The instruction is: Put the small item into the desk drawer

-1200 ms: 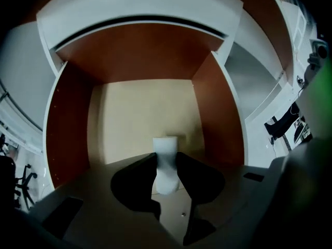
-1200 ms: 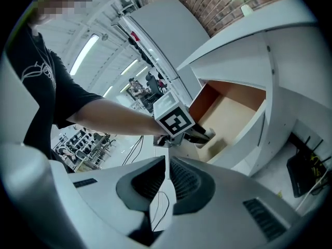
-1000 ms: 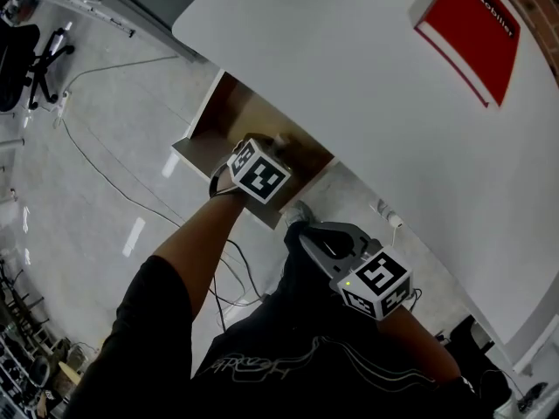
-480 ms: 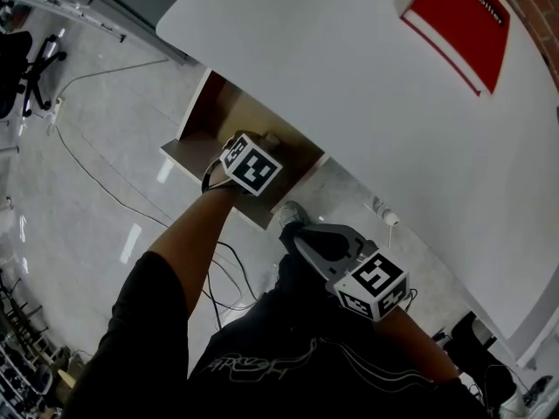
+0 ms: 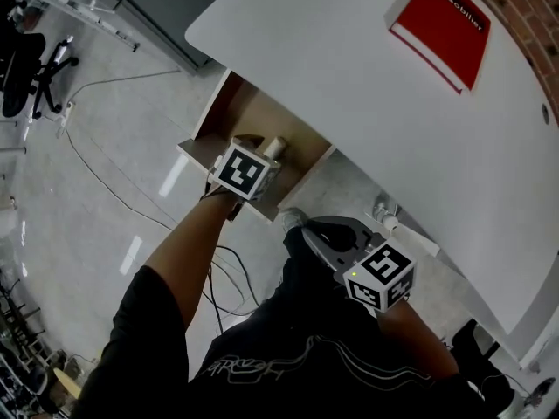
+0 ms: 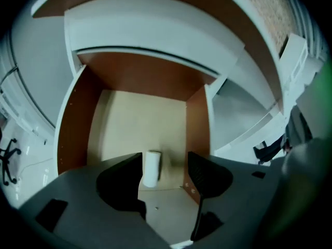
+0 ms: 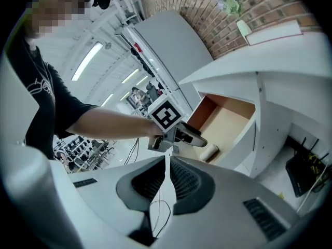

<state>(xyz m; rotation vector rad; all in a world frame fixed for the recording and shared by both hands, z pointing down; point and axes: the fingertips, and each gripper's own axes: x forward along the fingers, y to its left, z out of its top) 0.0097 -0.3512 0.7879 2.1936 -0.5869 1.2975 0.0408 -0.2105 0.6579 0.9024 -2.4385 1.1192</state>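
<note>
Though the left gripper (image 6: 165,162) covers most of the white roll (image 5: 275,146) from above, it reaches into the drawer (image 5: 249,112), jaws opening around the roll; the right gripper (image 7: 167,162) is closed and empty.

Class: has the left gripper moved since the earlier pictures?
Yes. Against the drawer's front panel, the left gripper has drawn back slightly toward the person; its jaws are opening, with the white roll loose between them.

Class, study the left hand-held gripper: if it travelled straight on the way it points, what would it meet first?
Probably the small white roll lying in the open desk drawer, just ahead between the opening jaws of the left hand-held gripper, which do not press it. Beyond it comes the drawer's back wall, though depth is unclear.
</note>
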